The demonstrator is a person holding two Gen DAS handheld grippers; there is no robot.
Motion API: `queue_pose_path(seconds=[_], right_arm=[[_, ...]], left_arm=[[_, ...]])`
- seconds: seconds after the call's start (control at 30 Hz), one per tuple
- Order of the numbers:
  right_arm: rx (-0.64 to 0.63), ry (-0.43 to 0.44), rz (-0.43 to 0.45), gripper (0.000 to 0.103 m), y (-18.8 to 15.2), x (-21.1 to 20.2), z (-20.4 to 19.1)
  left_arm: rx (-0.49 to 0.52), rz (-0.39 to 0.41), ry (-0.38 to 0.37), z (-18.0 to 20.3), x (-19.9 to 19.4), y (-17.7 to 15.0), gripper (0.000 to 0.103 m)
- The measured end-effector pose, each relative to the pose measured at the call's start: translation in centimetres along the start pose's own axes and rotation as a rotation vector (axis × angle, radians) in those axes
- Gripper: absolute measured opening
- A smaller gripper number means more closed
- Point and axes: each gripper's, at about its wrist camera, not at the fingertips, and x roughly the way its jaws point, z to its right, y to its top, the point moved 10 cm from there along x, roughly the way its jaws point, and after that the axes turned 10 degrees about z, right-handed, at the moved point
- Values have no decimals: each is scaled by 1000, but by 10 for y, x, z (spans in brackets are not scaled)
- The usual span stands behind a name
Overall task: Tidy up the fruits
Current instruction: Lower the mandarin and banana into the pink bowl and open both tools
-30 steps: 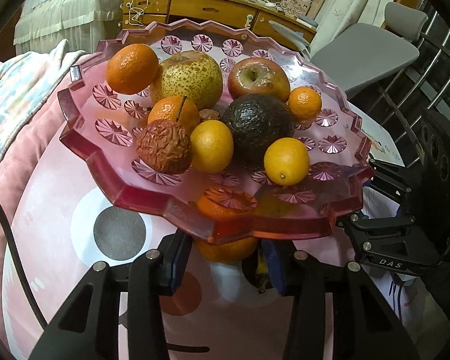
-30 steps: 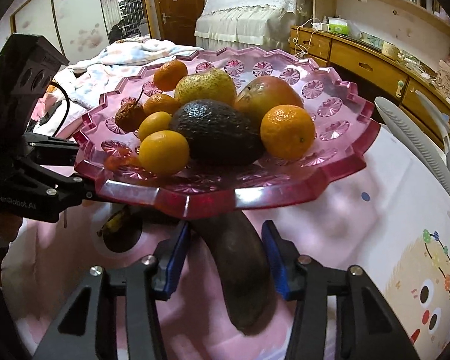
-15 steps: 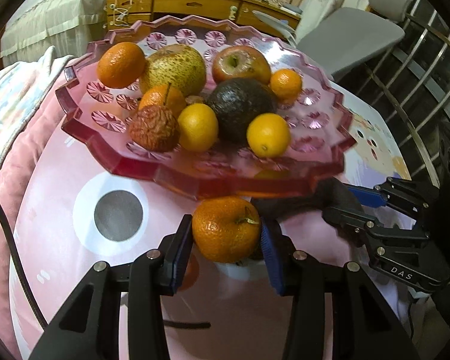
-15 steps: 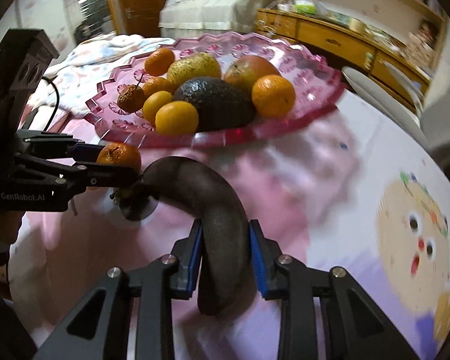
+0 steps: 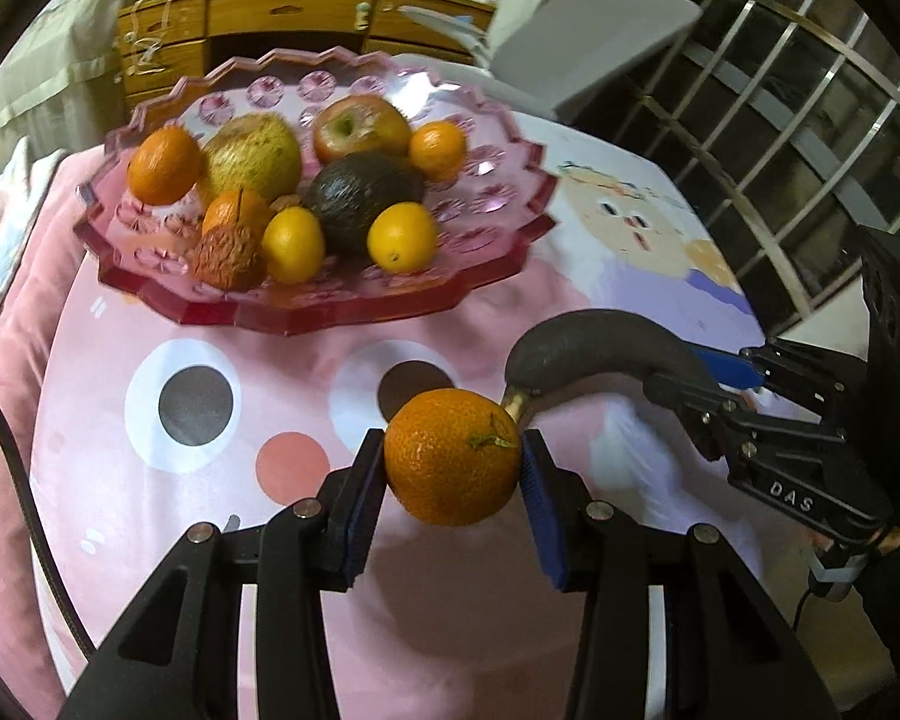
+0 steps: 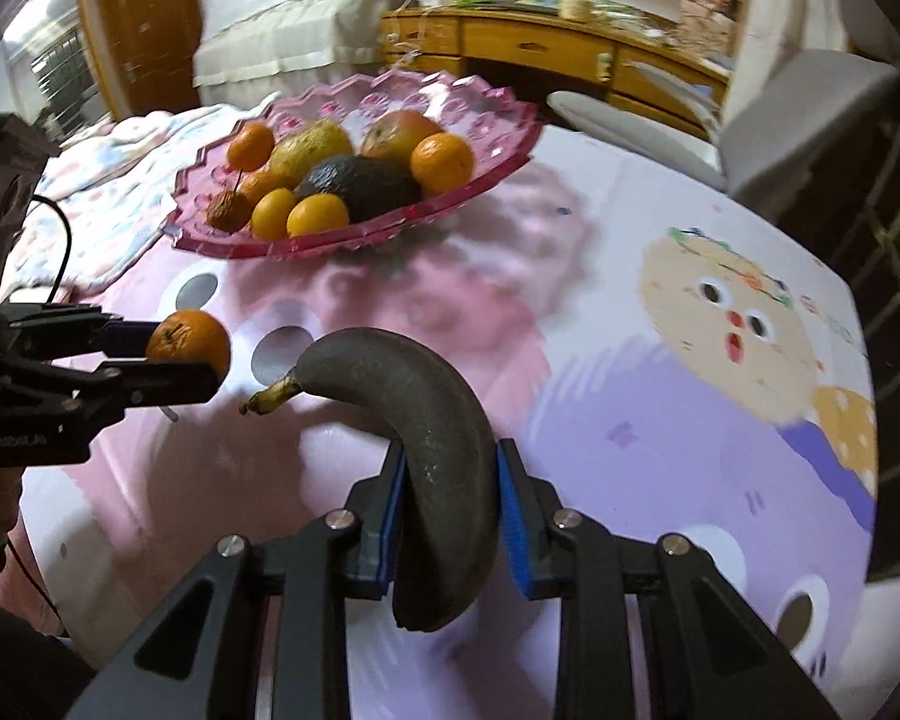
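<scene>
Both fruits have come out from under the pink dish and now hang in the air above the cloth; a second ago the orange and the banana were still tucked below the dish's edge. In the left wrist view, the left gripper (image 5: 453,468) sits at the bottom middle of the frame, and its blue pads press on both sides of the orange (image 5: 453,456), so the jaws are closed on it. The black banana (image 5: 594,351) is at the right of that frame, and its stem almost touches the orange. In the right wrist view, the right gripper (image 6: 447,510) is at the bottom middle, with its jaws squeezed tight on the thick part of the banana (image 6: 432,420), which curves up and to the left. The pink dish (image 5: 306,315) stands in the upper left of the left wrist view. It holds an apple (image 5: 360,129), a pear (image 5: 255,150), an avocado (image 5: 360,195), some small oranges and yellow fruits, and one wrinkly brown fruit (image 5: 228,258). The tablecloth (image 5: 210,510) is pink with big cartoon eyes on it. A grey chair (image 5: 576,42) is in the upper right.
</scene>
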Motion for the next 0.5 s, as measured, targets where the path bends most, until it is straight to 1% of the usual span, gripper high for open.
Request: queue_pose_path(seconds=[0.1, 0.27, 0.4, 0.5], right_arm=[[21, -44, 17, 28, 7, -16, 2], [82, -111, 48, 28, 28, -44, 0], [159, -143, 83, 28, 51, -59, -3], [223, -159, 105, 28, 68, -63, -6]], left_arm=[[31, 7, -35, 5, -14, 10, 42], [72, 31, -82, 5, -40, 34, 42], [99, 60, -101, -3, -57, 57, 42], [106, 81, -101, -13, -66, 72, 42]])
